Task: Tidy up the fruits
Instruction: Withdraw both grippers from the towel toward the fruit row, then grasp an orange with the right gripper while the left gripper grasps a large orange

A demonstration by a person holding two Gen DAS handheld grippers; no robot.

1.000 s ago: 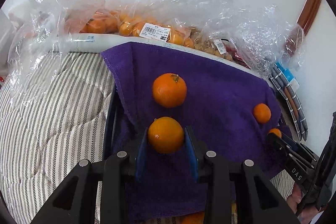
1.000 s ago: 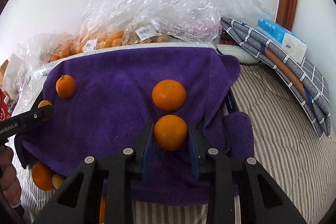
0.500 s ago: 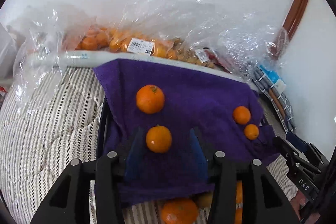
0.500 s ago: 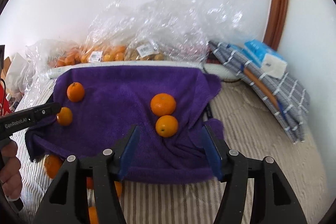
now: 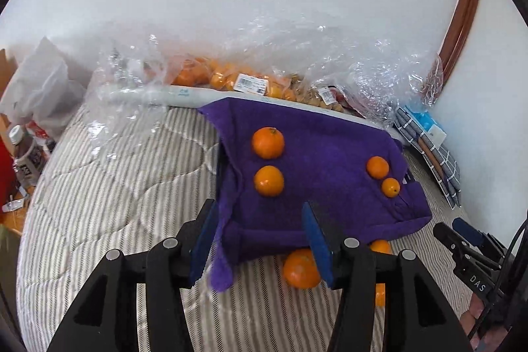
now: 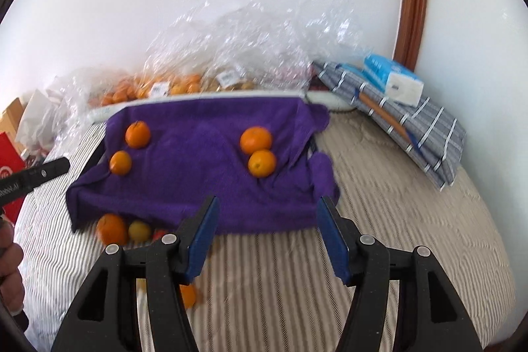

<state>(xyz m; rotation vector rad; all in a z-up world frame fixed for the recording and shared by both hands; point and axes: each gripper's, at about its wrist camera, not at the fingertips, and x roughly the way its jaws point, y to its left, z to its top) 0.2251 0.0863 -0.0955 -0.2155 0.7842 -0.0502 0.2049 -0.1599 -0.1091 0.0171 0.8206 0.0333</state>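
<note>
A purple towel (image 5: pixel 323 213) lies on the striped bedding with two pairs of oranges on it. My left gripper (image 5: pixel 260 230) hovers over the towel's near edge. Its jaws are opening, with nothing between them. The nearest orange (image 5: pixel 269 181) sits just beyond its tips, and another orange (image 5: pixel 268 142) lies behind that one. My right gripper (image 6: pixel 267 230) stands open and empty above the towel's (image 6: pixel 198 187) front edge. Its pair of oranges (image 6: pixel 261 163) lies further in. Loose fruit (image 6: pixel 112 229) sits on the bedding at the towel's near left corner.
Clear plastic bags of fruit (image 5: pixel 231 78) line the wall behind the towel. A folded checked cloth (image 6: pixel 412 124) with a tissue pack (image 6: pixel 392 81) lies at the right. A bottle (image 5: pixel 28 150) stands at the left. A hand (image 6: pixel 10 269) shows at the left edge.
Both grippers let go of their oranges, which now rest on the towel. Both pulled back and up, so more of the bed and the loose fruit shows.
</note>
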